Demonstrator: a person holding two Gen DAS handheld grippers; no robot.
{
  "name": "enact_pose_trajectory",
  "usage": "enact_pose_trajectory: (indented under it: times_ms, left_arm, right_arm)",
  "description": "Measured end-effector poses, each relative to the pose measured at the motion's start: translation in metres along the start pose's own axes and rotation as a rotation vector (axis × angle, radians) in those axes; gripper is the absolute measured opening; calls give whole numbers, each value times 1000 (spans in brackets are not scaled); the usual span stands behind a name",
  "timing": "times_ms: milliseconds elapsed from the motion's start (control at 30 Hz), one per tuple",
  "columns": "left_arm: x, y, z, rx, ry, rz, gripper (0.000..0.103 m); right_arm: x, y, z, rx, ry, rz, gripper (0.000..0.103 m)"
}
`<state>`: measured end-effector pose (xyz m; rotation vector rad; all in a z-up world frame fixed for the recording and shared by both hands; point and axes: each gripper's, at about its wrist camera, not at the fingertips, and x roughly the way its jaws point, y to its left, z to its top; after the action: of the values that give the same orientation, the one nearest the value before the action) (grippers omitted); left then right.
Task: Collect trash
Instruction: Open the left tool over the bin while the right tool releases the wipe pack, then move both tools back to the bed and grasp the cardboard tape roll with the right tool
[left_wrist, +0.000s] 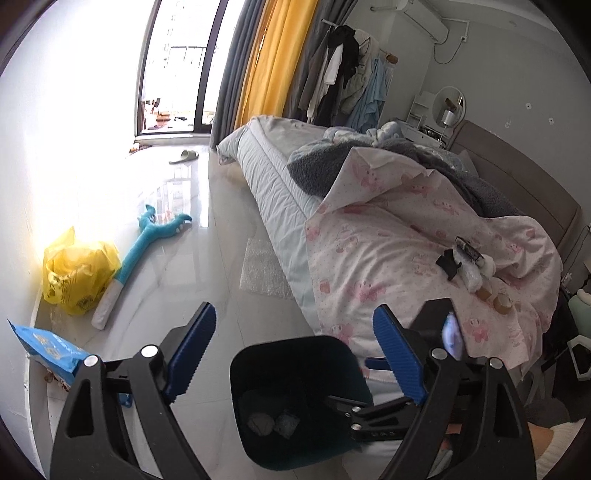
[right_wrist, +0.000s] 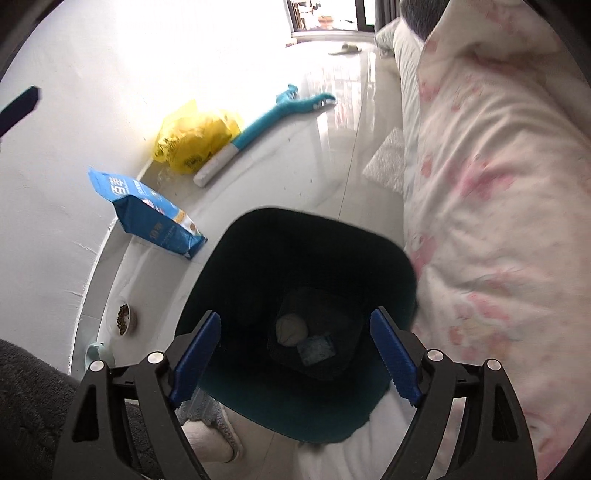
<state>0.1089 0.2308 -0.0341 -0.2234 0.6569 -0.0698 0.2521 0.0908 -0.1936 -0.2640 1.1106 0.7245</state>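
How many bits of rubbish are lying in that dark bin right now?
2. A crumpled pale ball lies on the bottom of the bin, and a small bluish packet lies right beside it. The dark walls could hide more.

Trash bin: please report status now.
Left gripper open, empty. Right gripper open above trash bin. Two scraps in bin. More trash on bed.

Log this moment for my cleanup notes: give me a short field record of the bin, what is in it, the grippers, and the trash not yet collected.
bin: dark bin on the floor beside the bed
inside: white wad, bluish scrap
left gripper: open, empty
right gripper: open, empty, above the bin
left on bed: small pile of scraps
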Motion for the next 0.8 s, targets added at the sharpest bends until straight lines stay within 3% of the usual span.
enact_pose_trajectory:
  times_ms: [400, 600, 800]
  left_arm:
    - [2, -50, 25, 47, -129, -10, 92]
    - [20, -91, 31, 148, -144, -14, 93]
    - [42, -123, 37, 202, -110, -70, 93]
  right_arm:
    - [-85, -46, -8, 19, -214, -21, 89]
    - [-111, -70, -9, 14, -281, -56, 90]
    - [-137, -103, -18, 3, -322, -128, 91]
